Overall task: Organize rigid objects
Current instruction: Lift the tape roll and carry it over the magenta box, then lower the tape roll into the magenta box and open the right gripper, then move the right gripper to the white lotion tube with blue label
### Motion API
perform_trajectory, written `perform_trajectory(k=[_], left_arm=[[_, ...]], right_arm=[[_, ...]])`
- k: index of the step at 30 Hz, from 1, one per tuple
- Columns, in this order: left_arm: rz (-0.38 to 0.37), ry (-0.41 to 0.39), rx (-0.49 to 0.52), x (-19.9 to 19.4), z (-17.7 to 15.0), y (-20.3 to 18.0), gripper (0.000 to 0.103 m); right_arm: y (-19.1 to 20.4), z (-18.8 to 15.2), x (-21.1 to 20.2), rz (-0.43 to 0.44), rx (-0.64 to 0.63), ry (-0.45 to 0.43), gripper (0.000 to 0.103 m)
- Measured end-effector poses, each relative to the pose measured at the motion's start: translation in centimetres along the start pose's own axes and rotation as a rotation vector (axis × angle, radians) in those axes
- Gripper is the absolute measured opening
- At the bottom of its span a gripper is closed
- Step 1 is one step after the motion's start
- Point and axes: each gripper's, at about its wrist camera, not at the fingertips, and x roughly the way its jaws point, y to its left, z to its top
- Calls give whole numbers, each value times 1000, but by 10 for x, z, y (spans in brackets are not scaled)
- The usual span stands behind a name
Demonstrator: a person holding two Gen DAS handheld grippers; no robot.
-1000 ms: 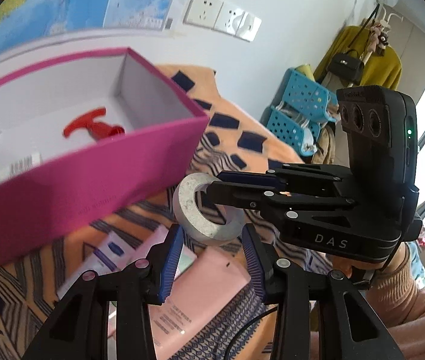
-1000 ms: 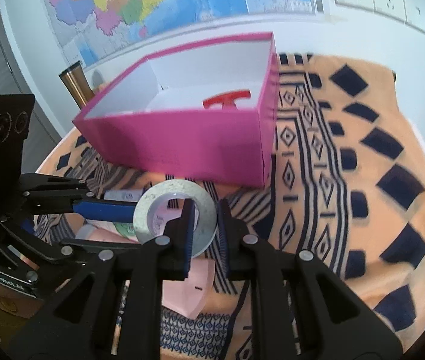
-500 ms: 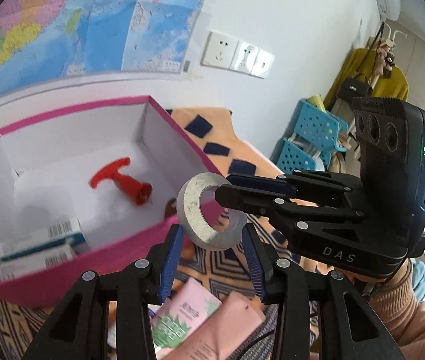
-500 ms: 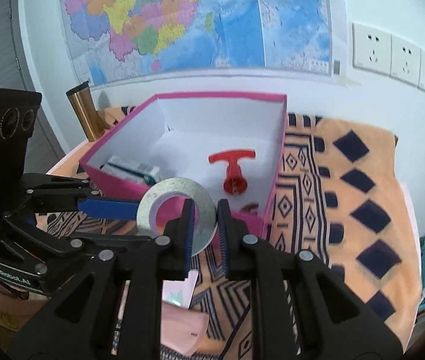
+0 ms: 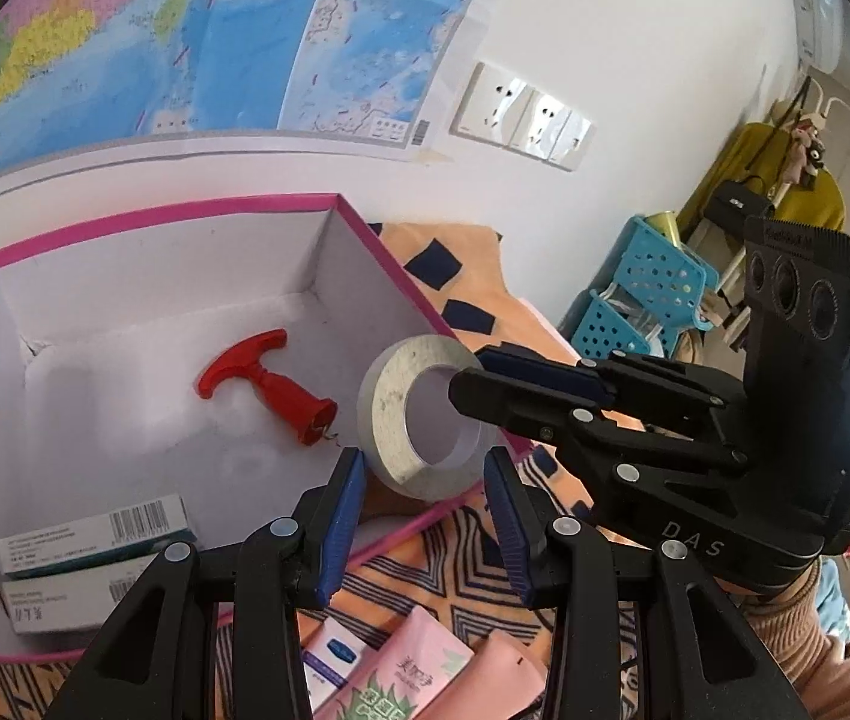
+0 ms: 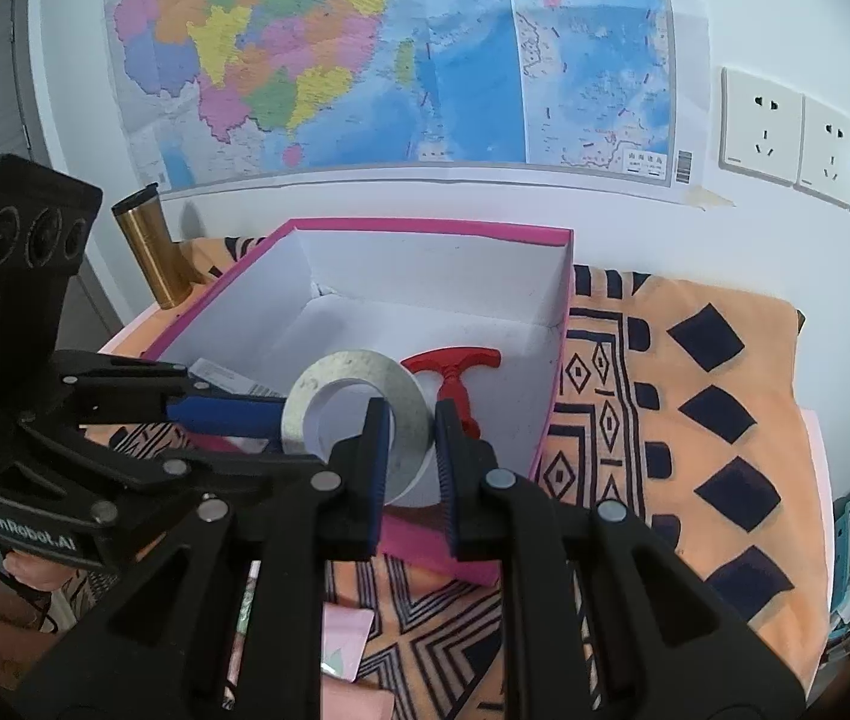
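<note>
Tape roll [image 5: 419, 420] pinched through its rim by right gripper [image 6: 413, 456], above pink box [image 5: 401, 276] corner, left gripper [image 5: 422, 516] wide, holding nothing, red handle [image 5: 263, 387] and cartons [image 5: 95, 531] inside box.

Grey-white tape roll [image 5: 419, 420] [image 6: 359, 420] upright, pinched through its wall by right gripper [image 6: 413, 444], over near corner of open pink cardboard box [image 5: 401, 276] [image 6: 425, 228]. Red T-handle plastic tool [image 5: 263, 384] [image 6: 455, 372] lies inside, beyond the fingertips.

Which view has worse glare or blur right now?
Left wrist: window blown out at the right edge, behind the right gripper holding the tape roll; both stay sharp. Right wrist: even light, no glare, pink box crisp; both views bend at the rim.
</note>
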Motion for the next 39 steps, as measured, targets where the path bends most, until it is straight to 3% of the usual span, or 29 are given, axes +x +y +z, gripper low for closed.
perform_trajectory(k=[16, 20, 24, 28, 32, 39], left_arm=[[23, 78, -77, 34, 8, 23, 41], [63, 53, -72, 28, 3, 24, 41], [82, -4, -51, 8, -4, 22, 44], [111, -69, -13, -18, -15, 18, 47], [118, -120, 22, -46, -31, 14, 58], [135, -117, -8, -66, -65, 27, 60]], right_arm=[[-16, 1, 40, -98, -13, 87, 14], [-17, 1, 39, -123, -14, 84, 14], [-16, -4, 26, -88, 6, 56, 15], [-17, -10, 12, -30, 47, 32, 22], [-18, -20, -8, 55, 105, -4, 24], [4, -44, -18, 164, 105, 16, 41]])
